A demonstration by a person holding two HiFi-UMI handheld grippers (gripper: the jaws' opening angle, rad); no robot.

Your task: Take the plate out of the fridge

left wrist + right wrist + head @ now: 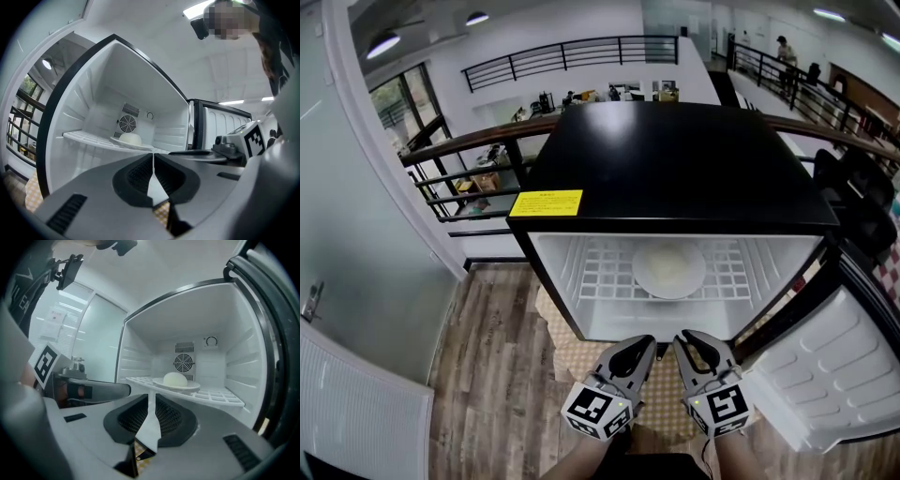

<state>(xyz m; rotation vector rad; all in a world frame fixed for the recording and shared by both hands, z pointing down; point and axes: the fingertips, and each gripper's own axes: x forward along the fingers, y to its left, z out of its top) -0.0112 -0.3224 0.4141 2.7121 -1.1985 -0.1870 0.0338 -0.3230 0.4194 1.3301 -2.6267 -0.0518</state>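
My two hand-held grippers hang shut and empty in front of the open fridge (pixel 675 159), with the plate (pixel 669 270) inside on the shelf.

The plate lies flat and face up on the white wire shelf (pixel 600 272), about midway between the shelf's side edges. It is round, so it has no long axis, and it carries a pale rounded mound (pixel 175 378). A round fan grille (pixel 183 363) sits in the back wall behind it. The fridge door (pixel 825 366) stands swung open at the right, and a yellow label (pixel 546 202) sits at the front left corner of the black top. My left hand-held gripper (pixel 647 340) and right hand-held gripper (pixel 682 337) are side by side just outside the opening, over the wooden floor (pixel 487 375). Each has its jaws together at the tips with nothing between them. Between their tips and the plate there is only the bare front edge of the shelf.
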